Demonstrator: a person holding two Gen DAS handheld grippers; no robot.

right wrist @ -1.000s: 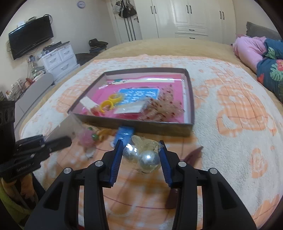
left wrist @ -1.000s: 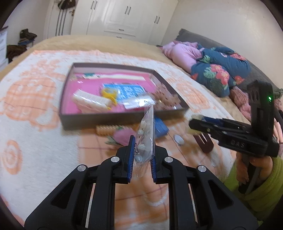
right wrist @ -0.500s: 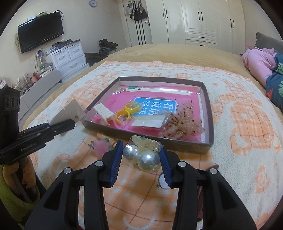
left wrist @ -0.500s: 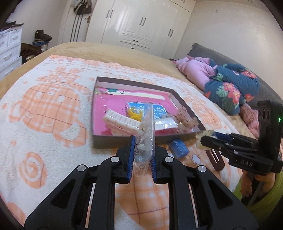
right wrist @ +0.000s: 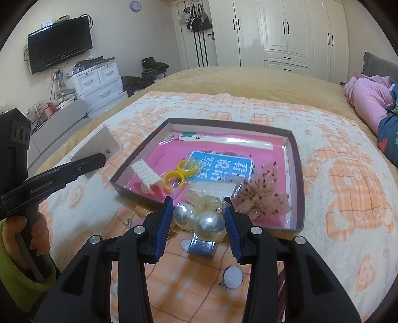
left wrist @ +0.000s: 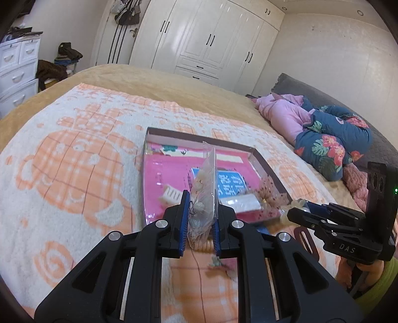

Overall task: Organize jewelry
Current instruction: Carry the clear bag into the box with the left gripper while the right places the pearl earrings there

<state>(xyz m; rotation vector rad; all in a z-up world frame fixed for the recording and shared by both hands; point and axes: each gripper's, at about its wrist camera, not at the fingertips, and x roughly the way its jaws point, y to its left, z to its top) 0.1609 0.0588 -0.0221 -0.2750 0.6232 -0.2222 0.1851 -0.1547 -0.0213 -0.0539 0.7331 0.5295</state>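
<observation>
Two grippers hang over a bed spread with a white blanket (right wrist: 335, 139) patterned in orange. Far left in the right wrist view, a dark television (right wrist: 59, 43) is mounted on the wall above white plastic drawers (right wrist: 99, 82), with a round clock (right wrist: 135, 4) higher up. Bags hang on a door (right wrist: 196, 17) beside a wall of white wardrobes (right wrist: 286, 32). On the blanket lies a shallow dark box (right wrist: 297, 174) lined in pink, holding a white comb-like clip (right wrist: 146, 175), yellow rings (right wrist: 180, 174) and a netted bow (right wrist: 263, 198). At the right edge lie pink and floral bedclothes (left wrist: 323, 134) against a grey headboard.

The left gripper (left wrist: 200, 218) is clenched on a clear flat packet of small jewelry (left wrist: 202, 191), raised in front of the box. The right gripper (right wrist: 199, 221) grasps a clear bag with two pearl balls (right wrist: 196, 220) just before the box's near wall. Below it, on the blanket, lies a small blue packet (right wrist: 201, 247).
</observation>
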